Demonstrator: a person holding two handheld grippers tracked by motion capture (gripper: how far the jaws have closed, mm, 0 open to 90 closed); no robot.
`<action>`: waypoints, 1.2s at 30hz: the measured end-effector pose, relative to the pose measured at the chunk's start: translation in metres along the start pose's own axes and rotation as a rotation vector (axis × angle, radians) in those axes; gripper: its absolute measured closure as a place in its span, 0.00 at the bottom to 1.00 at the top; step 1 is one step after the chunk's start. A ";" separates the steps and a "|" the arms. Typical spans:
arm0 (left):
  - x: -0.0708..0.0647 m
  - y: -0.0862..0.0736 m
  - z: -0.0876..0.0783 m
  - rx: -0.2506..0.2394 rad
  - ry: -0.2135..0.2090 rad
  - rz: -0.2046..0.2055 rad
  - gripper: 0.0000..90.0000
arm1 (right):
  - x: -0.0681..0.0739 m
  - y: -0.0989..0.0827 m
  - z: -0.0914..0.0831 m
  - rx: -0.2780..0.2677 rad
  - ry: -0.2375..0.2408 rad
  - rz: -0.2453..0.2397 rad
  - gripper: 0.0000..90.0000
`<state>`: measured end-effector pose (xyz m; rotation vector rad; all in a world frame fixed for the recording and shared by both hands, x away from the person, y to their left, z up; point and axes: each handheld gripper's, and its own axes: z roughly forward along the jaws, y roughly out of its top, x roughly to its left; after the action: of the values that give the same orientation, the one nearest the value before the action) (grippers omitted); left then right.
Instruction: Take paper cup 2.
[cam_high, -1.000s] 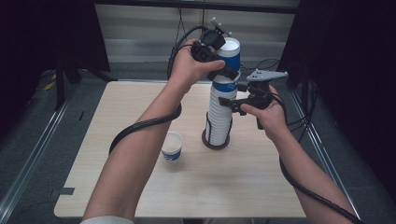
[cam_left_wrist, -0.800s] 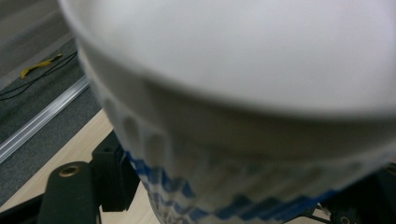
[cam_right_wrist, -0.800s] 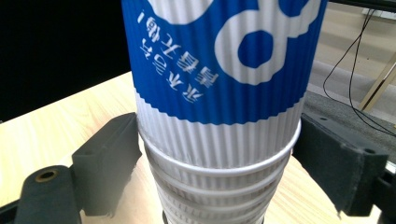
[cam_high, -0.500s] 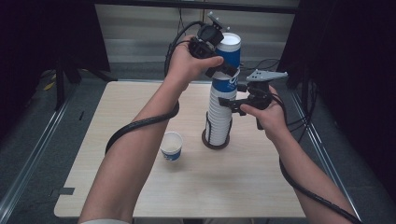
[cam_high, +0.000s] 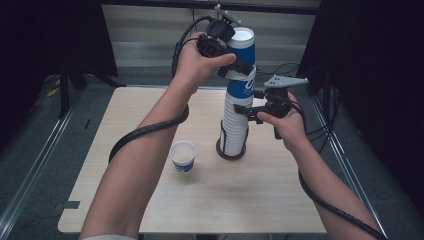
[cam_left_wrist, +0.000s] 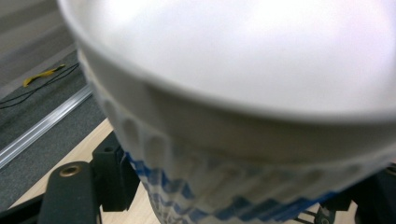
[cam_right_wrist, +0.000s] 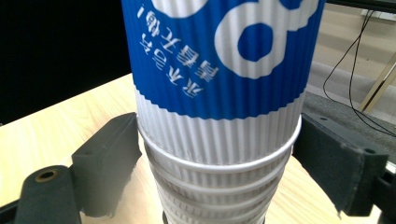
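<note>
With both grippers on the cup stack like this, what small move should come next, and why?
Probably lift the left gripper straight up to draw the top cup off. Its jaws clasp that blue-printed cup near the rim, while the right gripper clamps the stack lower down, holding it steady in its base ring. One single cup already stands on the table.

One tall stack of blue-and-white ribbed paper cups, its cups too many and too tightly nested to count; one single paper cup standing apart; one round dark holder; two handheld grippers; one wooden table
</note>
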<state>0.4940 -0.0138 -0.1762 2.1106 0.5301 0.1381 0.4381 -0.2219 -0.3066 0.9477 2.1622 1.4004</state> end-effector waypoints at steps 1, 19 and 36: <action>0.000 0.000 0.000 0.000 0.000 0.000 0.27 | 0.000 0.000 0.000 0.000 0.000 0.000 0.16; 0.012 -0.026 -0.030 -0.011 0.010 -0.027 0.27 | -0.003 -0.009 -0.001 -0.006 0.007 0.008 0.20; 0.017 -0.059 -0.047 0.035 0.026 -0.030 0.27 | -0.001 -0.015 -0.009 0.004 0.009 -0.004 0.17</action>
<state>0.4768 0.0580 -0.1995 2.1360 0.5834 0.1399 0.4281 -0.2328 -0.3164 0.9398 2.1730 1.4012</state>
